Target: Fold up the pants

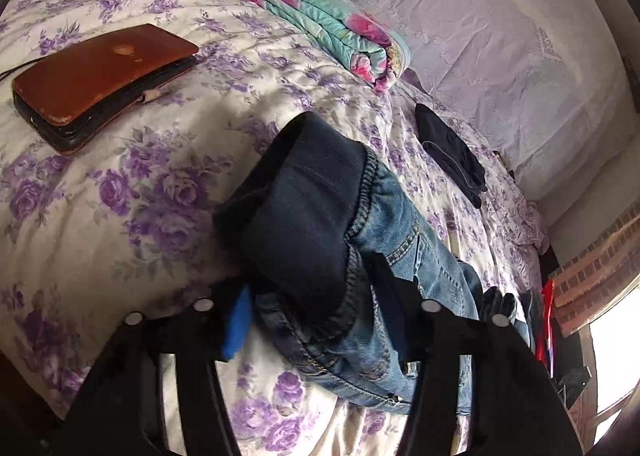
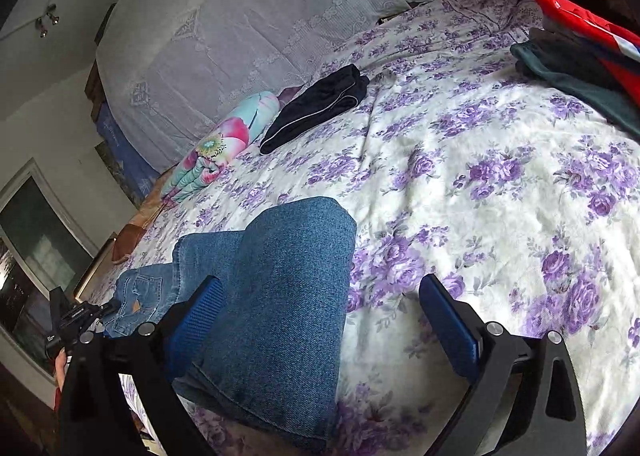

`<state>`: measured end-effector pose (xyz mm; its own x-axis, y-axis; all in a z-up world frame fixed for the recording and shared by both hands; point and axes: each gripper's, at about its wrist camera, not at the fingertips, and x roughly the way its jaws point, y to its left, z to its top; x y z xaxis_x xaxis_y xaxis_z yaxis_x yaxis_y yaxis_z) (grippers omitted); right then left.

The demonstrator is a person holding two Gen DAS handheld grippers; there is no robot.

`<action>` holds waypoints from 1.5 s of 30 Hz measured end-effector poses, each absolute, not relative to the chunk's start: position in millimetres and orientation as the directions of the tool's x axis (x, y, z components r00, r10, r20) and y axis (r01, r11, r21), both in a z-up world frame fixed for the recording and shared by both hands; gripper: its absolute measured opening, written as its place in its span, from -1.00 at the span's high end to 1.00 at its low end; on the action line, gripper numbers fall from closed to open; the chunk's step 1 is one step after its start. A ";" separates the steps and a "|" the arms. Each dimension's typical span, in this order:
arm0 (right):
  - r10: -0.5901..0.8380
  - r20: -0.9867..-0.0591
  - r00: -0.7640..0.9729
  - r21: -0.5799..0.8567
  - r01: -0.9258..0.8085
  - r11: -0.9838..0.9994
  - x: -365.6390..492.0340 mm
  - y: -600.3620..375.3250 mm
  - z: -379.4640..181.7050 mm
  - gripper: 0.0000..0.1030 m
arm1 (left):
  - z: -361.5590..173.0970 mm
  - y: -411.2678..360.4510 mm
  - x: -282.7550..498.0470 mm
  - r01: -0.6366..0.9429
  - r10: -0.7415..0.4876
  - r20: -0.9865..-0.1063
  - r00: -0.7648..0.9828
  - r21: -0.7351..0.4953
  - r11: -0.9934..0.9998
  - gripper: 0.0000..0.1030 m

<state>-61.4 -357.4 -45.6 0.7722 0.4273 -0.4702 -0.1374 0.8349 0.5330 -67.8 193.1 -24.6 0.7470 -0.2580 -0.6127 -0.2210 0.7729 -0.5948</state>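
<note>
Blue jeans [image 1: 384,256] with a dark fleece lining lie on the floral bedspread [image 1: 140,195]. In the left wrist view the waist end is turned over, lining up, and sits between my left gripper's [image 1: 316,312] wide-apart fingers; the right finger is under or behind denim. In the right wrist view the folded leg end of the jeans [image 2: 280,296] lies between my right gripper's [image 2: 324,304] open fingers, against the left blue pad [image 2: 196,316]. The right pad [image 2: 452,324] is clear of the cloth. The left gripper shows at the far left of that view [image 2: 76,316].
A brown case [image 1: 100,79] lies on the bed at the left. A rolled floral blanket [image 1: 332,23] and folded dark pants [image 1: 452,151] lie near the lace-covered headboard [image 2: 240,35]. Dark green cloth [image 2: 580,75] and a red item [image 2: 588,23] sit at the bed's far right.
</note>
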 end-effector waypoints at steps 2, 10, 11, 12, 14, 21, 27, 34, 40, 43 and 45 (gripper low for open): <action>0.429 -0.468 0.773 0.536 -0.138 0.833 -61.1 -357.4 -45.3 -0.93 | -26.8 200.7 -70.2 -0.199 -0.301 -0.579 0.758 -0.644 0.738 0.16; 0.408 -0.401 0.820 0.508 -0.172 0.844 -75.3 -355.3 -37.1 -0.93 | 4.5 182.2 -91.0 -0.114 -0.305 -0.490 0.816 -0.655 0.747 0.32; 0.401 -0.428 0.810 0.472 -0.178 0.864 -75.0 -348.6 -36.0 -0.93 | 15.1 173.4 -93.7 -0.091 -0.293 -0.481 0.826 -0.627 0.774 0.32; 0.390 -0.494 0.777 0.421 -0.178 0.889 -69.8 -337.0 -37.5 -0.93 | 26.3 163.7 -96.8 -0.068 -0.279 -0.472 0.836 -0.595 0.801 0.32; 0.354 -0.653 0.670 0.284 -0.216 0.934 -56.3 -304.5 -47.0 -0.93 | 49.9 143.1 -102.9 -0.019 -0.256 -0.447 0.857 -0.524 0.851 0.32; 0.422 -0.564 0.710 0.379 -0.232 0.896 -67.3 -319.8 -42.9 -0.93 | 107.6 72.9 -104.3 0.138 -0.273 -0.365 0.890 -0.355 0.925 0.32; 0.521 -0.308 0.796 0.696 -0.184 0.694 -80.8 -385.0 -53.7 -0.92 | 126.1 -20.0 -103.6 0.371 -0.432 -0.329 0.840 -0.235 0.899 0.41; 0.494 -0.295 0.818 0.697 -0.169 0.697 -83.7 -388.0 -53.5 -0.92 | 39.4 -153.1 -94.0 0.598 -0.559 -0.534 0.634 -0.120 0.792 0.42; 0.498 -0.282 0.820 0.693 -0.185 0.697 -84.1 -387.9 -53.6 -0.92 | 32.9 -130.3 -106.6 0.627 -0.596 -0.503 0.626 -0.129 0.768 0.12; 0.500 -0.272 0.822 0.696 -0.191 0.693 -84.2 -388.8 -53.8 -0.92 | 40.6 -118.9 -122.3 0.619 -0.605 -0.447 0.659 -0.135 0.774 -0.77; 0.502 -0.272 0.821 0.693 -0.195 0.695 -84.6 -388.3 -53.5 -0.92 | 41.4 -117.3 -131.6 0.600 -0.591 -0.418 0.690 -0.127 0.790 -0.80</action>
